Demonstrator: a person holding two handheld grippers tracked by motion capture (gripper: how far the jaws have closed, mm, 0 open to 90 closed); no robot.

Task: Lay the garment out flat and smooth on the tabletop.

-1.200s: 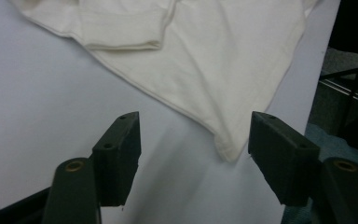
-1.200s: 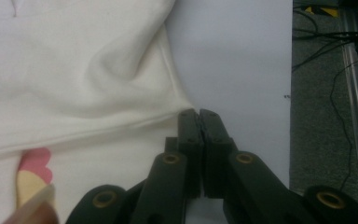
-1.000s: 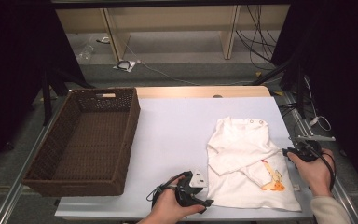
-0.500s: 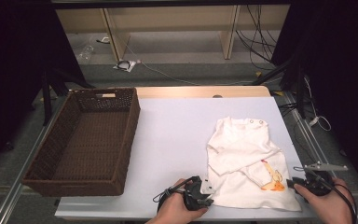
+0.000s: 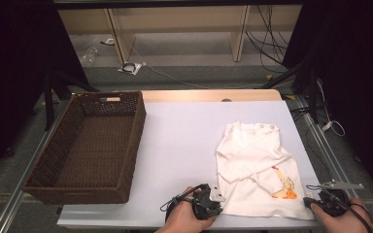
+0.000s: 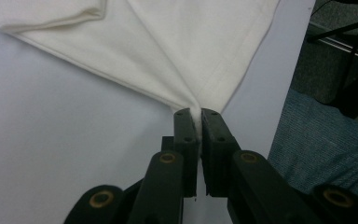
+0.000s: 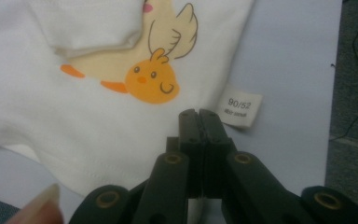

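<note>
A small cream shirt (image 5: 255, 167) with a chick print (image 7: 151, 84) lies flat on the white surface (image 5: 184, 141), right of a wicker basket (image 5: 90, 145). Light and limp, it likely handles best by its hem corners. The left gripper (image 6: 199, 116) pinches one corner; the right gripper (image 7: 199, 116) is closed at the hem beside the size tag (image 7: 238, 112).

Light fell evenly from above onto the table (image 5: 184, 131), which was bright, while the room around it stayed nearly black. Shadows were soft and faint. The high view was slightly grainy. In both gripper views the jaws at the bottom were dark and somewhat soft, and the shirt (image 7: 98, 121) looked mildly overexposed, without hard glare.
</note>
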